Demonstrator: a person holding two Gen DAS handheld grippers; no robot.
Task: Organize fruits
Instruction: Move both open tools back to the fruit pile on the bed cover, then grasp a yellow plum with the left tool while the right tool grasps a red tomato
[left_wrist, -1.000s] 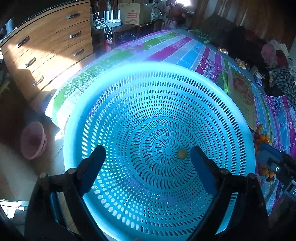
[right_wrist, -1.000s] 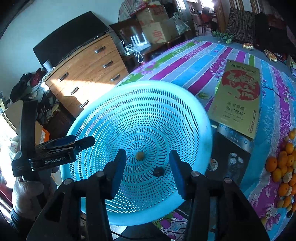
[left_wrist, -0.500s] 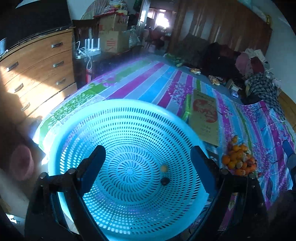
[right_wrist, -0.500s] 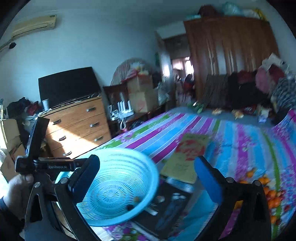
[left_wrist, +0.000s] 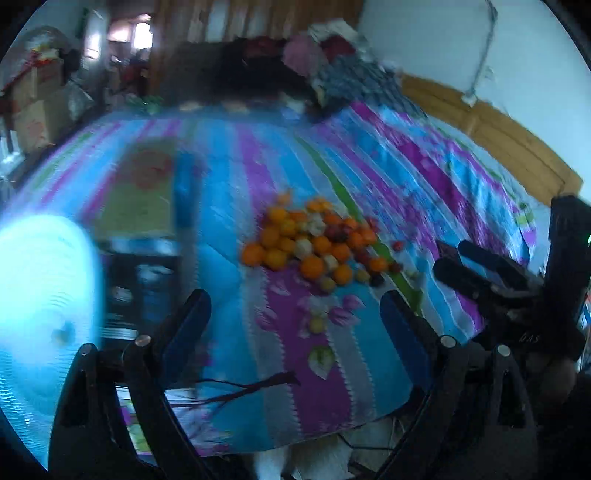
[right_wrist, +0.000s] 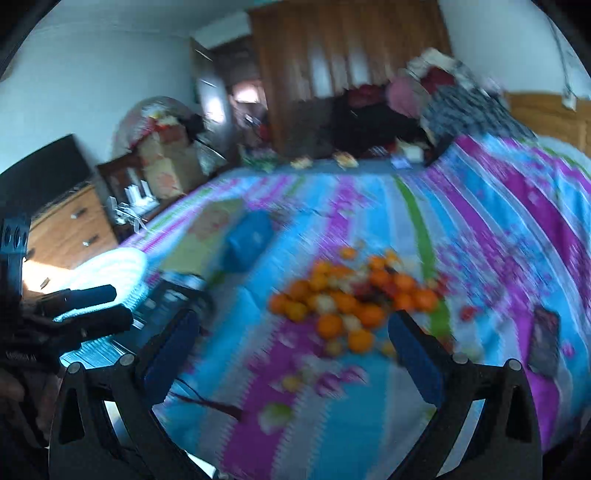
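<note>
A heap of fruit (left_wrist: 312, 243), mostly oranges with some paler and a few dark red pieces mixed in, lies on the striped bedspread (left_wrist: 369, 177) in blue, purple and green, a few stray pieces scattered at its near edge. Both views are blurred, so single fruits are hard to tell apart. The left gripper (left_wrist: 295, 325) hangs over the bedspread on the near side of the heap, its blue-padded jaws wide apart with nothing between them. The right gripper (right_wrist: 293, 339) also faces the heap, its jaws spread wide after just opening, and nothing is between them either. The light blue basket (left_wrist: 44, 314) sits at the left edge of the bed, well apart from the fruit, with one small fruit showing inside. Between basket and heap lie a dark box (left_wrist: 142, 280) and a yellow-green card (left_wrist: 142, 195). A dark phone (right_wrist: 543, 341) lies on the bedspread to the right of the fruit.
</note>
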